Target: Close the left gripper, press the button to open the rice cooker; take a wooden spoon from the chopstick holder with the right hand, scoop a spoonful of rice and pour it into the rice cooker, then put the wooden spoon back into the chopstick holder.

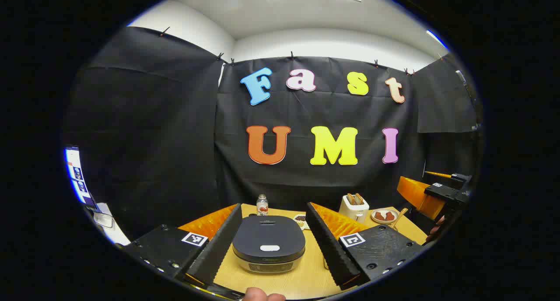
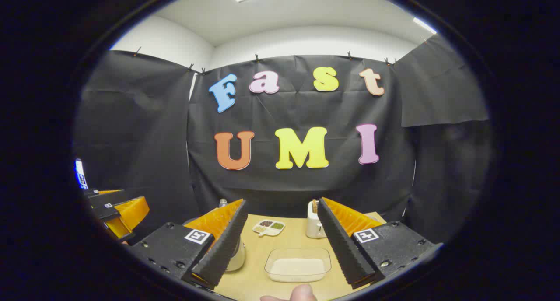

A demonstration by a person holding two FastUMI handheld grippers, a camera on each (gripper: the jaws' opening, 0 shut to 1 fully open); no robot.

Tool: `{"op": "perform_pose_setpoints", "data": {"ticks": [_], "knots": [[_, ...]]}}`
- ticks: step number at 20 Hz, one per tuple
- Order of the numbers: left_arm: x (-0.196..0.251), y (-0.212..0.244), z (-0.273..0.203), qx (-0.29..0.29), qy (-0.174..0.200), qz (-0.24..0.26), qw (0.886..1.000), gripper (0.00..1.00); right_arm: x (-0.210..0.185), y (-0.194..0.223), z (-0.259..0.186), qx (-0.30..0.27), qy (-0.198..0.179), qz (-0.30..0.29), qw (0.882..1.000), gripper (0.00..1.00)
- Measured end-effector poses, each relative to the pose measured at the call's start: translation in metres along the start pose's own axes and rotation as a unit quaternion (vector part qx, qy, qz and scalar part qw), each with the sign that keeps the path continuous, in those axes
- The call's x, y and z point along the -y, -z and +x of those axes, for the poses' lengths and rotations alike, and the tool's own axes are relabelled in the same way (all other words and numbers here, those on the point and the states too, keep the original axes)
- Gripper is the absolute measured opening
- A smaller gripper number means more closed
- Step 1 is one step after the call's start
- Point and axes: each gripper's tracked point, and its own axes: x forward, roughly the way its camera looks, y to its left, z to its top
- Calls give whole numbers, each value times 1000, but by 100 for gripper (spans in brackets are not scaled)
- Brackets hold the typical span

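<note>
Two pairs of tongs are in my hands, both with fingers spread wide and gripping nothing. In the left gripper view my left gripper [image 1: 273, 244] hangs above the pale wooden table [image 1: 306, 279], and the dark grey, rounded rice cooker [image 1: 268, 250] sits between its fingers, lid down, with the white oval button [image 1: 270, 248] on the near part of the lid. Behind the cooker stands a small clear bottle with a white cap [image 1: 262, 204]; to the right of it are a white toaster holding slices of bread [image 1: 354, 208] and a small round plate of reddish food [image 1: 384, 215]. My right gripper [image 1: 446, 191] shows at the far right of that view.

In the right gripper view my right gripper [image 2: 282, 244] frames a clear rectangular plastic tray of white rice [image 2: 297, 265] lying on the table. Farther back lies a small divided white dish of dark and green bits [image 2: 269, 226]. A white rounded container [image 2: 236, 257] peeks out beside the gripper's left finger; I cannot tell what it is.
</note>
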Motion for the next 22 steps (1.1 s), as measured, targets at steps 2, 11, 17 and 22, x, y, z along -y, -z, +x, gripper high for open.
{"op": "perform_pose_setpoints", "data": {"ticks": [2,11,17,22], "knots": [[0,4,2,-4,-2,-2,1000,94,3,3,0,-2,4,1,1000,100],[-5,9,2,-13,-1,-8,1000,94,10,-3,-1,9,25,1,1000,100],[-14,12,0,-22,-8,-12,1000,94,9,-4,1,9,26,1,1000,100],[-20,12,1,-22,-20,-10,999,94,11,-1,6,5,26,3,1000,100]]}}
